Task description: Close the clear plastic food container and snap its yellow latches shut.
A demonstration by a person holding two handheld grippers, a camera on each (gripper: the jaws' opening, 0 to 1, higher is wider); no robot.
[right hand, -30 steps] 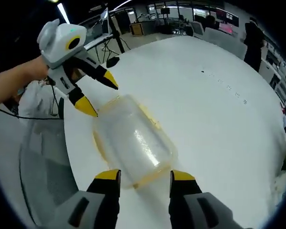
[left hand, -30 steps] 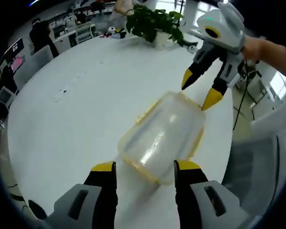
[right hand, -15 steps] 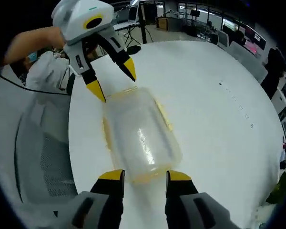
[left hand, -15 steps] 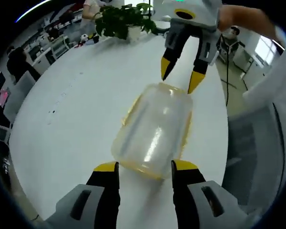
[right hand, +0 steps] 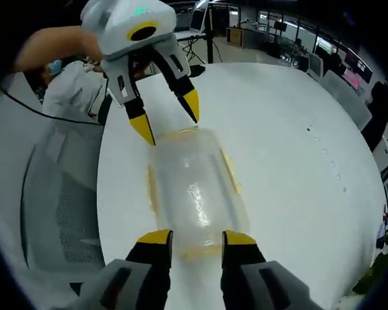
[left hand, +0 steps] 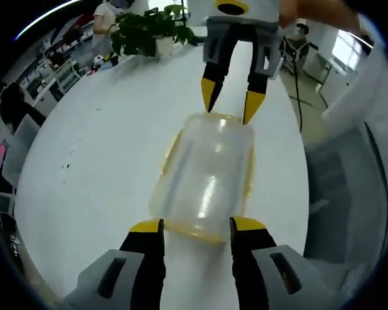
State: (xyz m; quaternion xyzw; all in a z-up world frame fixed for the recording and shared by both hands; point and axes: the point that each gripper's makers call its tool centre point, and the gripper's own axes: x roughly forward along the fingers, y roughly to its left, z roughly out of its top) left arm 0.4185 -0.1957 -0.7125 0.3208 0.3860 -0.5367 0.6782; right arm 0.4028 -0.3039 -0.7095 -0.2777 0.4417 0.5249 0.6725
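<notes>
**Two grippers, one at each end of the container**

Seen from the left gripper view: left gripper [left hand: 194, 225] nearest, jaws parted and empty, yellow tips just at the near short end of the clear plastic food container [left hand: 205, 175]. Lay lengthwise on the white round table [left hand: 97, 155], lid on, yellow latches [left hand: 249, 169] visible along its long sides; whether snapped down, could not tell. Beyond its far end, right gripper [left hand: 227, 104], jaws likewise spread, tips close by the far rim; touching or not, could not tell. Farther back, a potted plant [left hand: 145, 31] at the table's far edge.

Seen from the right gripper view: right gripper [right hand: 196, 238] at the near end, the container [right hand: 193, 188] running away from it, left gripper [right hand: 168, 116] at the far end, a person's forearm [right hand: 46, 46] behind it. Alongside the table, a grey mesh chair [right hand: 58, 194].
</notes>
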